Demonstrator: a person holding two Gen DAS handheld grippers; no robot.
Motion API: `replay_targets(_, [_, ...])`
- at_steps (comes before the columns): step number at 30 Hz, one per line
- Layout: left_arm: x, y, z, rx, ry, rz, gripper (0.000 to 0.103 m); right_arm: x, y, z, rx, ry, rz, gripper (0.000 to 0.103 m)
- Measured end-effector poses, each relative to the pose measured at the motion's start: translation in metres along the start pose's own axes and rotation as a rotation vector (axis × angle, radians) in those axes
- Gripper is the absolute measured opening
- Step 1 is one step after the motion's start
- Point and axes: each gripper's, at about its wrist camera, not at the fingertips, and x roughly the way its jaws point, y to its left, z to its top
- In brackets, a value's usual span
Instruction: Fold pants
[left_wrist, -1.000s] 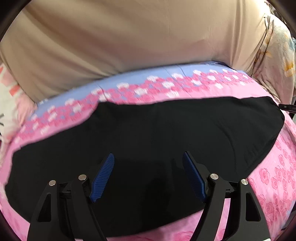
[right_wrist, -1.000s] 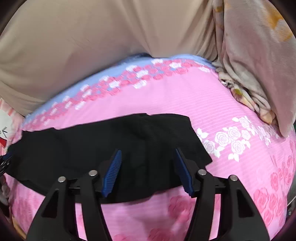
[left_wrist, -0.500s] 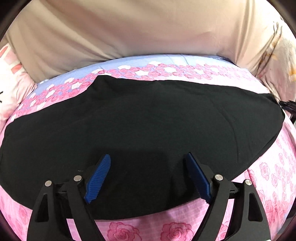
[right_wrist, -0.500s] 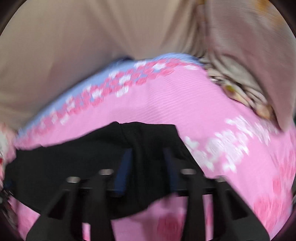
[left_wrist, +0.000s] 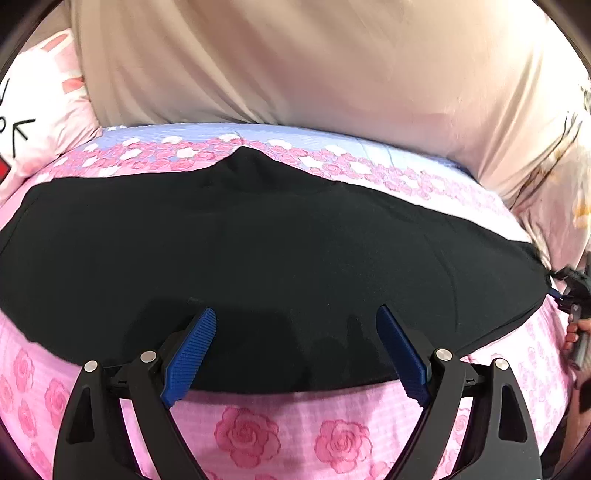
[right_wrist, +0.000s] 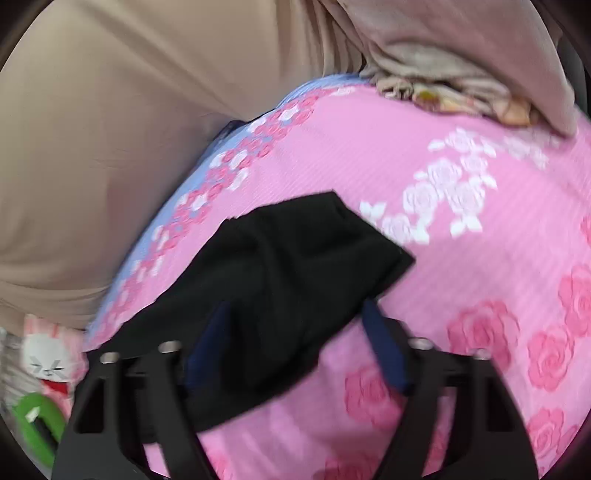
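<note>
The left tongs (left_wrist: 295, 349) stand wide apart, their two blue ribbed pads (left_wrist: 190, 356) angled outward from black arms and gripping nothing. The right tongs (right_wrist: 295, 345) are spread likewise, blurred in their own view, blue pads (right_wrist: 386, 347) parted. At the right edge of the left wrist view, the person's right hand (left_wrist: 574, 338) grips the other tool's dark handle.

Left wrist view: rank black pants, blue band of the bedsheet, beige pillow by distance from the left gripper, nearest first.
From the left gripper:
1. black pants, directly ahead under the open fingers, spread across the sheet.
2. blue band of the bedsheet, beyond the pants' far edge.
3. beige pillow, farthest, at the back.
</note>
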Motion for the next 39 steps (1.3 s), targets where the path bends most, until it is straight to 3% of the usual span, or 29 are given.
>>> replay_targets(3, [-0.003,0.0,-0.002,-0.006,-0.011,0.014,0.086,-0.02,0.016,-0.001,0.006,-0.07,0.023,0.016])
replay_targets(5, [-0.003,-0.001,-0.002,-0.008,-0.011,0.017,0.086,-0.045,0.042,0.001,-0.026,-0.13,0.087,0.015])
replay_targets(10, [-0.001,0.002,-0.002,-0.026,-0.002,0.014,0.086,-0.091,0.161,-0.013,-0.27,-0.199,0.225,0.015])
replay_targets(14, [-0.003,0.008,-0.001,-0.054,-0.008,0.005,0.086,-0.078,0.258,-0.053,-0.482,-0.126,0.322,0.015])
replay_targets(20, [-0.009,0.018,-0.003,-0.104,-0.018,-0.032,0.086,0.024,0.349,-0.159,-0.695,0.127,0.33,0.015])
replay_targets(22, [-0.01,0.021,-0.003,-0.119,-0.017,-0.046,0.086,0.063,0.355,-0.199,-0.747,0.236,0.291,0.019])
replay_targets(24, [-0.01,0.024,-0.003,-0.131,-0.015,-0.06,0.086,0.081,0.355,-0.226,-0.764,0.272,0.242,0.021])
replay_targets(25, [-0.011,0.025,-0.003,-0.136,-0.015,-0.063,0.086,0.071,0.35,-0.233,-0.773,0.217,0.247,0.022])
replay_targets(26, [-0.011,0.026,-0.004,-0.141,-0.014,-0.067,0.086,0.063,0.35,-0.237,-0.789,0.2,0.246,0.029])
replay_targets(28, [-0.012,0.027,-0.004,-0.147,-0.014,-0.075,0.086,0.049,0.35,-0.236,-0.791,0.177,0.243,0.047])
replay_targets(29, [-0.011,0.026,-0.004,-0.148,-0.013,-0.074,0.086,0.049,0.349,-0.236,-0.794,0.174,0.235,0.06])
replay_targets(31, [-0.011,0.025,-0.004,-0.142,-0.01,-0.067,0.086,0.054,0.356,-0.242,-0.839,0.172,0.189,0.061])
replay_targets(32, [-0.011,0.024,-0.004,-0.139,-0.011,-0.065,0.086,0.058,0.363,-0.248,-0.863,0.16,0.164,0.056])
replay_targets(33, [-0.011,0.024,-0.004,-0.137,-0.011,-0.065,0.086,0.061,0.363,-0.249,-0.881,0.153,0.14,0.039])
replay_targets(34, [-0.012,0.025,-0.005,-0.14,-0.012,-0.069,0.086,0.063,0.364,-0.248,-0.88,0.155,0.136,0.033])
replay_targets(36, [-0.012,0.028,-0.005,-0.151,-0.009,-0.081,0.086,0.057,0.368,-0.239,-0.838,0.158,0.177,0.016])
replay_targets(39, [-0.013,0.034,-0.005,-0.18,-0.005,-0.114,0.086,0.041,0.378,-0.228,-0.822,0.124,0.234,0.016])
